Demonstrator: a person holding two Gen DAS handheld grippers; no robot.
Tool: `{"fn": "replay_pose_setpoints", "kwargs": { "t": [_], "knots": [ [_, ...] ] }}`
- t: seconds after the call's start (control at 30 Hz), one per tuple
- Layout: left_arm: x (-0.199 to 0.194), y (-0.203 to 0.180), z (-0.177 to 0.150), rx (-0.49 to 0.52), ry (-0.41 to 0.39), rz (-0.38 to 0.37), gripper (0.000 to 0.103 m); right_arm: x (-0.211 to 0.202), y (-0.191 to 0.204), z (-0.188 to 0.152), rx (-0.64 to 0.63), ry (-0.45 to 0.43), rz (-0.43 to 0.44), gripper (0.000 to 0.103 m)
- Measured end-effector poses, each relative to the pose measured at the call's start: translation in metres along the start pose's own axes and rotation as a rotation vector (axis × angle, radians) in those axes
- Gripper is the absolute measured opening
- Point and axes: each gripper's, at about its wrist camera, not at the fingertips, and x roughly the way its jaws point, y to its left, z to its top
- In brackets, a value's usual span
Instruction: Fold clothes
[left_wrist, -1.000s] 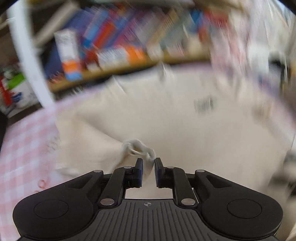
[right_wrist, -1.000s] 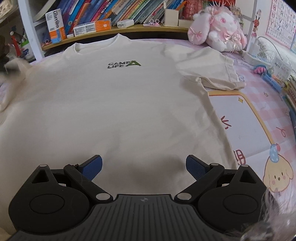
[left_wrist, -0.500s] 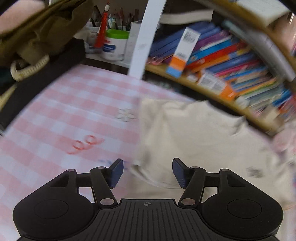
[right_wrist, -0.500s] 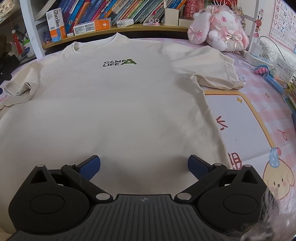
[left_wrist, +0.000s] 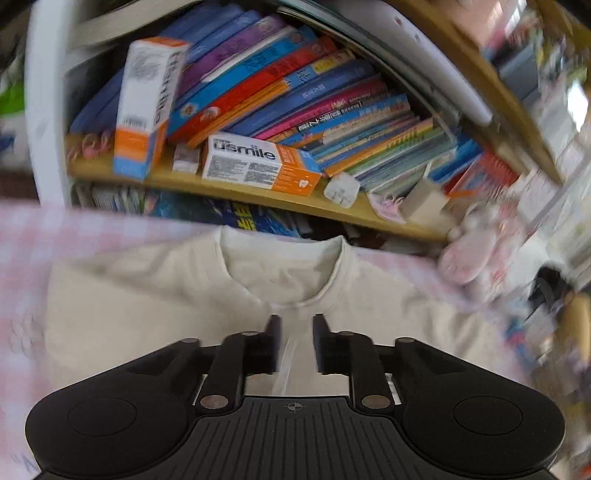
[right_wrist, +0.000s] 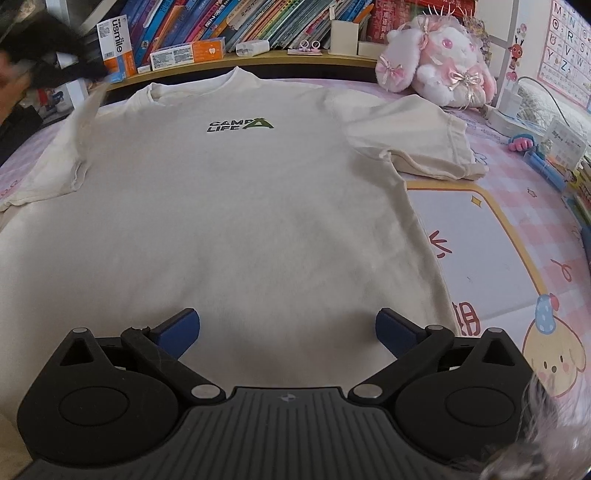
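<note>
Cream "CAMP LIFE" tee laid flat on the pink checked bed, front up

The t-shirt (right_wrist: 229, 206) has a black-and-green CAMP LIFE print on the chest, collar toward the bookshelf (left_wrist: 258, 192), where two orange-and-white "usmile" boxes (left_wrist: 258, 164) sit. Right gripper (right_wrist: 288, 328) hovers over the hem, jaws spread wide, nothing in them. Left gripper (left_wrist: 295, 332) is near the collar, jaws closing; a thin pale strip of fabric seems to sit between them, too blurry to call it gripped. Plush bunny (right_wrist: 439, 59) sits beside the far sleeve.

blurred: left gripper (right_wrist: 55, 55) | cut off: t-shirt (right_wrist: 221, 221) hem
</note>
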Motion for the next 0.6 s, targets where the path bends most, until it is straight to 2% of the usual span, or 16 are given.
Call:
{"fn": "replay_pose_setpoints", "kwargs": {
  "t": [0.03,0.1,0.17,0.23,0.3,0.37,0.5,0.57,0.6],
  "knots": [
    [-0.003,0.000,0.001,0.022,-0.016,0.041,0.037,0.000,0.000,0.000,0.001,0.003,0.000,0.103],
    [-0.018,0.017,-0.001,0.015,-0.057,0.089,0.051,-0.002,-0.001,-0.001,0.002,0.003,0.001,0.103],
    [-0.028,0.047,-0.002,-0.028,-0.069,0.165,0.052,-0.004,-0.003,-0.005,-0.002,-0.003,0.002,0.103],
    [-0.032,0.081,0.000,-0.082,-0.039,0.272,0.046,-0.004,-0.003,-0.007,-0.003,-0.007,0.002,0.103],
    [-0.032,0.109,-0.004,-0.131,-0.020,0.320,0.046,-0.004,-0.003,-0.007,0.001,-0.008,-0.003,0.103],
    [-0.028,0.126,-0.009,-0.168,-0.013,0.306,0.045,-0.004,-0.001,-0.007,0.010,-0.004,-0.013,0.103],
    [-0.009,0.137,-0.011,-0.178,0.009,0.266,0.045,-0.004,-0.001,-0.006,0.024,0.017,-0.024,0.103],
    [0.001,0.140,-0.013,-0.174,0.001,0.262,0.036,-0.005,0.000,-0.006,0.038,0.031,-0.036,0.103],
    [0.004,0.141,-0.014,-0.175,-0.007,0.250,0.015,-0.005,0.001,-0.005,0.045,0.037,-0.041,0.103]
  ]
}}
